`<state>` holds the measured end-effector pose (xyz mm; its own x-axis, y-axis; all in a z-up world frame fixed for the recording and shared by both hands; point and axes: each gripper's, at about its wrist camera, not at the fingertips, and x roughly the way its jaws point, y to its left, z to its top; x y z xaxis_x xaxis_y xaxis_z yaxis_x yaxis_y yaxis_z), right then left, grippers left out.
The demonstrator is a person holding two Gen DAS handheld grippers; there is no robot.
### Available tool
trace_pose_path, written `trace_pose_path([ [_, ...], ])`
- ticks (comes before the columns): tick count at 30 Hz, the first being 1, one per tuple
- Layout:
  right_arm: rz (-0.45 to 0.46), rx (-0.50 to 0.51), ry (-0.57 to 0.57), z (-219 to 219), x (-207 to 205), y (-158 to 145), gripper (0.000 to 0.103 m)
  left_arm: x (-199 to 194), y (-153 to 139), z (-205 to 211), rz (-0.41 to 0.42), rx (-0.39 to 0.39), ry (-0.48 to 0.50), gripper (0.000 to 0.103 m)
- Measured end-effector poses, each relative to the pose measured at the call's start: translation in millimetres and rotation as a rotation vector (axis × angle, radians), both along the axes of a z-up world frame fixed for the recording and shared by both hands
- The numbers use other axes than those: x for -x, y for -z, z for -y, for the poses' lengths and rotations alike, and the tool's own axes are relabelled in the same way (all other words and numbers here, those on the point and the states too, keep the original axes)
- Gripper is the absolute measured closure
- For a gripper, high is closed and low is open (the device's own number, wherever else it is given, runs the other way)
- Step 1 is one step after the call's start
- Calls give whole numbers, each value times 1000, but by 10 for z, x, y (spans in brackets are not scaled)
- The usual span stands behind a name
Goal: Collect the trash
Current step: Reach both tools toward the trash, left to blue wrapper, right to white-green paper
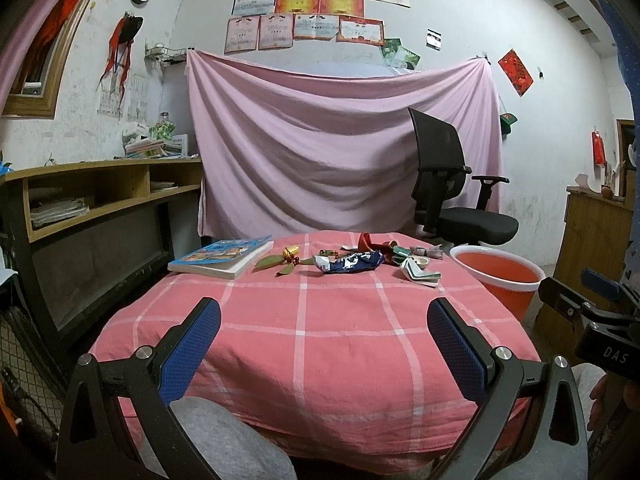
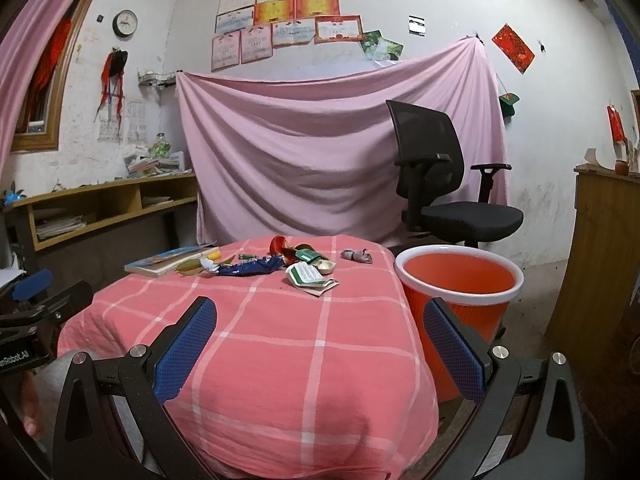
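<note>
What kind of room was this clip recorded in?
Probably a lived-in home study or bedroom: paper certificates pinned on the white wall, a black mesh office chair, and a wooden shelf desk stacked with books.

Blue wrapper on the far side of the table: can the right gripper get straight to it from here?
Probably yes. The right gripper is open and empty, and only bare checked cloth lies between it and the blue wrapper. It must travel forward across the table.

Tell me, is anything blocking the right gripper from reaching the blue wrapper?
Nothing visible does. Only bare checked cloth lies between the open right gripper and the blue wrapper. The other litter sits beside and behind it.
</note>
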<state>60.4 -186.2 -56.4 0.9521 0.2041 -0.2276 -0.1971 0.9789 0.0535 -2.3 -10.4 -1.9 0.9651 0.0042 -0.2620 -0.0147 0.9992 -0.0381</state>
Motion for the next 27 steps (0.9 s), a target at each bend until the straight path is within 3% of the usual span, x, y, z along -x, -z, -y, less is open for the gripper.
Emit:
trace_pose_path([
  [16, -104, -67, -20, 143, -194, 74, 0, -426, 196, -180, -137, -21, -84, 2],
  [27, -170, -119, -7, 297, -380, 85, 0, -757, 304, -183, -230, -45, -83, 2],
])
